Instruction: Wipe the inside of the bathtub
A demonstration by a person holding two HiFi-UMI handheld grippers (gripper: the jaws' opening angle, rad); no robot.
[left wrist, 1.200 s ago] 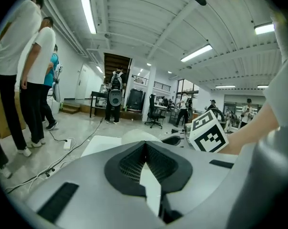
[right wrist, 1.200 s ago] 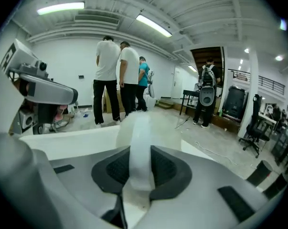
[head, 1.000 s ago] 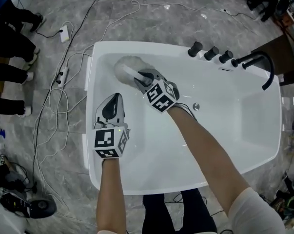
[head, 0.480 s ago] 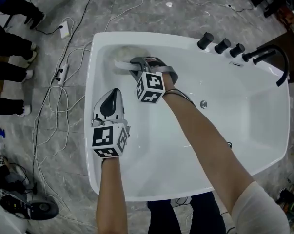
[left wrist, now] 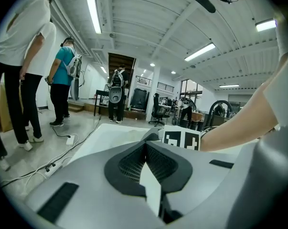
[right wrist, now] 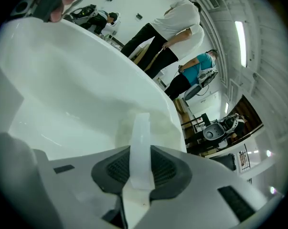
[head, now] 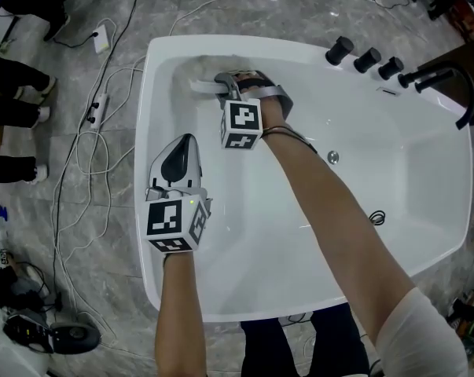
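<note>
Cables (head: 86, 149) trail on the floor (head: 95, 289) round the white bathtub (head: 299, 49), right tongs (head: 221, 82) pinch the scrubber handle (head: 202, 86) in its corner, left tongs (head: 184, 143) pressed together, empty, over its rim, and pushing hard could make the handle slip out.

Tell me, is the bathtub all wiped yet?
Hard to say: the bathtub looks white everywhere, so wiped parts don't show. The right gripper holds a white-handled scrubber at the end wall far from the taps. The left gripper is shut, empty. The floor may be left.
</note>
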